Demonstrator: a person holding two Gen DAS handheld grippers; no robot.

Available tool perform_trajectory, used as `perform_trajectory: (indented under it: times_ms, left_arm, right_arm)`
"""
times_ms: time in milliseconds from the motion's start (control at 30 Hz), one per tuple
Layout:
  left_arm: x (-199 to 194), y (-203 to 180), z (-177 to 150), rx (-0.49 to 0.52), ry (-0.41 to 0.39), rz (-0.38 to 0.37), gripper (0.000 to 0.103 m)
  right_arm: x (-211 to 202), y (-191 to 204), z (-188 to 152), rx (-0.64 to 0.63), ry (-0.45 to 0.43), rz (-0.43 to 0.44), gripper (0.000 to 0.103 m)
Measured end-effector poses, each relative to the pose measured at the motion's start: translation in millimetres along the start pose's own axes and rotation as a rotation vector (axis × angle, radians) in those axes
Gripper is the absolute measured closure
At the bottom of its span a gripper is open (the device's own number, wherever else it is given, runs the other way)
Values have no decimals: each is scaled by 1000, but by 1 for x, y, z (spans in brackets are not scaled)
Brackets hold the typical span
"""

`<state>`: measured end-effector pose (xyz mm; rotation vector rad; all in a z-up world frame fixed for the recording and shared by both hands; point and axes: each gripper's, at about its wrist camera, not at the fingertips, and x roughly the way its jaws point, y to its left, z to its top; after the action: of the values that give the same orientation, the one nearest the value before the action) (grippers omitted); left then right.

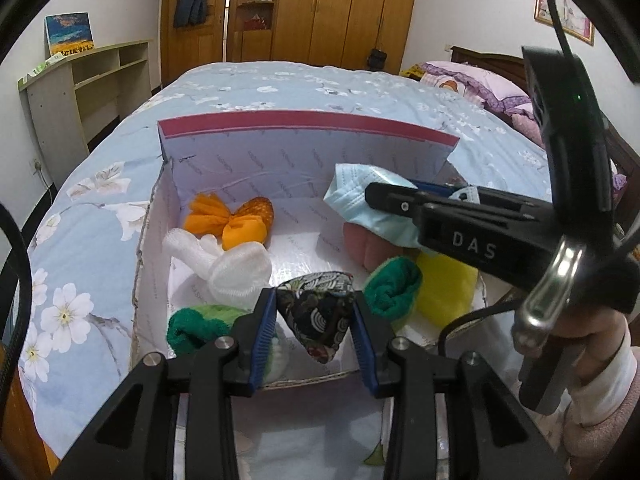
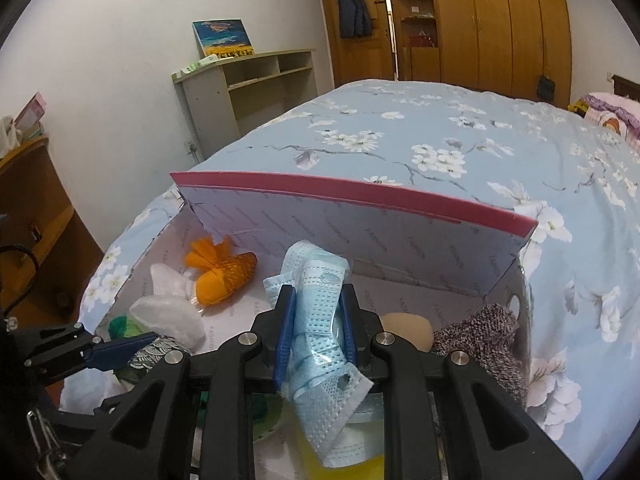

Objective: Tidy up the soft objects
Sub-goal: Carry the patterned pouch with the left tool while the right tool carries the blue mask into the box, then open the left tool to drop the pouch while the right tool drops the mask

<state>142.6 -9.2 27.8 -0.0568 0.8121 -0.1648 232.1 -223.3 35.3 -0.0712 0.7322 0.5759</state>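
Observation:
My left gripper (image 1: 314, 306) is shut on a dark patterned cloth pouch (image 1: 318, 312) and holds it over the near side of an open cardboard box (image 1: 280, 160) on the bed. My right gripper (image 2: 316, 300) is shut on a light blue face mask (image 2: 320, 320) above the box's right part; it also shows in the left wrist view (image 1: 376, 198) with the mask (image 1: 352, 200). Inside the box lie an orange mesh sponge (image 1: 228, 216), a white mesh sponge (image 1: 228, 264), green cloths (image 1: 394, 286), a yellow sponge (image 1: 448, 288) and a pink item (image 1: 364, 246).
The box's raised lid (image 2: 360, 216) with a pink edge stands at the back. A grey knitted item (image 2: 484, 344) lies at the box's right side. The bed with a blue floral cover (image 1: 300, 84) stretches beyond, with pillows (image 1: 480, 84) far right and a shelf unit (image 1: 88, 80) at left.

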Motion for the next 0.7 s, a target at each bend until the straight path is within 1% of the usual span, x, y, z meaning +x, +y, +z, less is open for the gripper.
perform_trajectory:
  times_ms: [67, 133, 233, 300, 567, 700]
  left_arm:
    - [1, -1, 0, 2, 6, 3, 65]
    - [1, -3, 0, 6, 12, 8, 64]
    - [2, -5, 0, 7, 19, 17, 61]
    - [2, -5, 1, 6, 20, 17, 60]
    - [-3, -6, 3, 0, 16, 28, 60]
    - [-7, -6, 4, -2, 8, 29, 60]
  right_arm:
    - [0, -1, 0, 7, -3, -1, 80]
    - [0, -2, 0, 13, -3, -7, 76]
    - [-1, -2, 0, 24, -8, -9, 72]
    - [-2, -3, 1, 32, -17, -8, 67]
    - [-18, -2, 5, 41, -67, -4, 61]
    - [-28, -1, 7, 48, -89, -3, 60]
